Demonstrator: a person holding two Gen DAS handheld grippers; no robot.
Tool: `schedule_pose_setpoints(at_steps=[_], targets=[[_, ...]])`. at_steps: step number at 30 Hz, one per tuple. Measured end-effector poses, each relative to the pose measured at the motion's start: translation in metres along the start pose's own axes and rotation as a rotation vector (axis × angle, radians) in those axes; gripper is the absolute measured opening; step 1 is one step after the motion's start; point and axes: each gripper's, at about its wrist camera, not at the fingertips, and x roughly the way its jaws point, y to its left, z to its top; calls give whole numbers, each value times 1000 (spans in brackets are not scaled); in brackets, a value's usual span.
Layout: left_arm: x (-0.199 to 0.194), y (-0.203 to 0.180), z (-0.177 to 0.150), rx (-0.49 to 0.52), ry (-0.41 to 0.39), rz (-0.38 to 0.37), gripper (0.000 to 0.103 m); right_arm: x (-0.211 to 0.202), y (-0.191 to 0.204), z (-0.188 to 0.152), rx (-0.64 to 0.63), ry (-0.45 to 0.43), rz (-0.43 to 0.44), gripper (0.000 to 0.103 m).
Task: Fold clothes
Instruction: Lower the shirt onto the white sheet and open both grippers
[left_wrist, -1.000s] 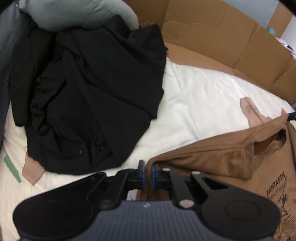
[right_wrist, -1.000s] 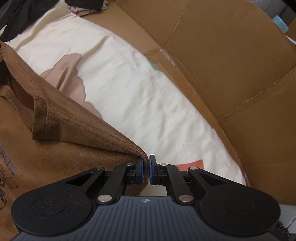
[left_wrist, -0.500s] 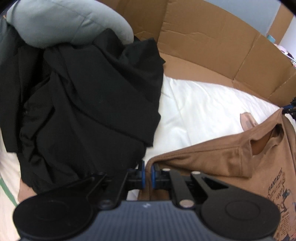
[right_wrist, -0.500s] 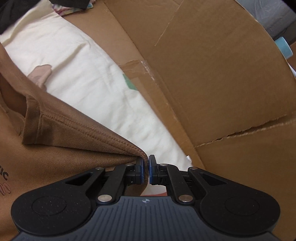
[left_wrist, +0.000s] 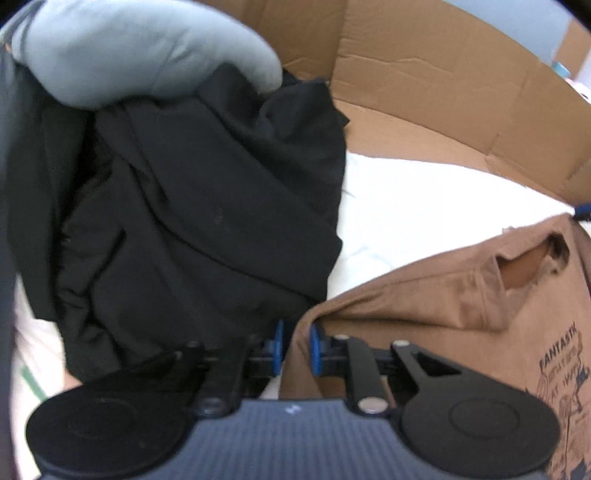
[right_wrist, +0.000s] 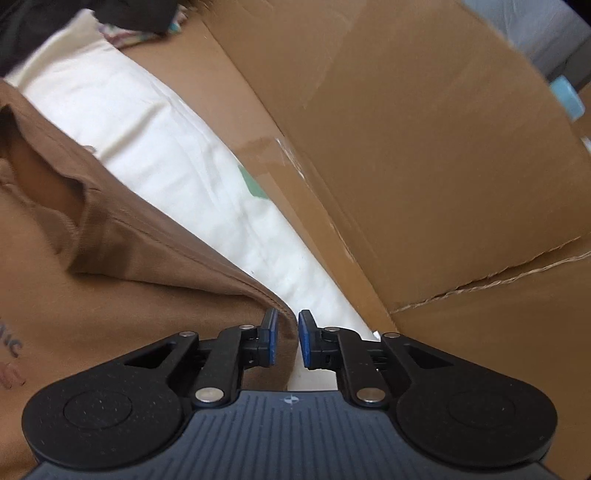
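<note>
A brown T-shirt (left_wrist: 424, 306) with dark print lies spread on the white sheet (left_wrist: 424, 206), its neck opening at the right. One shoulder corner sits between the pads of my left gripper (left_wrist: 296, 345), whose jaws are opening and stand a little apart, no longer pinching the cloth. In the right wrist view the other corner of the brown T-shirt (right_wrist: 129, 302) hangs in the gap of my right gripper (right_wrist: 287, 341). Its jaws are also opening, and the hem runs loosely between the blue pads.
A heap of black clothes (left_wrist: 207, 206) lies left of the shirt, under a grey cushion (left_wrist: 129, 48). Cardboard walls (left_wrist: 443, 92) ring the far side of the sheet. In the right wrist view the cardboard (right_wrist: 424, 166) rises close beside the white sheet (right_wrist: 184, 173).
Both grippers were shut on the shirt's corners and their jaws have now parted. The right gripper has shifted closer to the cardboard wall, carrying the shirt edge along.
</note>
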Motion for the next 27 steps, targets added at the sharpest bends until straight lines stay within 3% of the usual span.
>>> schedule_pose_setpoints(at_steps=[6, 15, 18, 23, 27], targets=[[-28, -17, 4, 79, -59, 2, 17, -20, 9, -2, -57, -101, 70, 25], [-4, -81, 13, 234, -42, -46, 19, -14, 30, 11, -121, -168, 159, 30], [6, -96, 14, 318, -29, -51, 27, -9, 38, 17, -185, -187, 179, 37], [26, -119, 15, 458, 8, -87, 39, 1, 49, 24, -268, -180, 210, 38], [41, -138, 15, 560, 39, -122, 41, 8, 52, 27, -313, -173, 220, 39]])
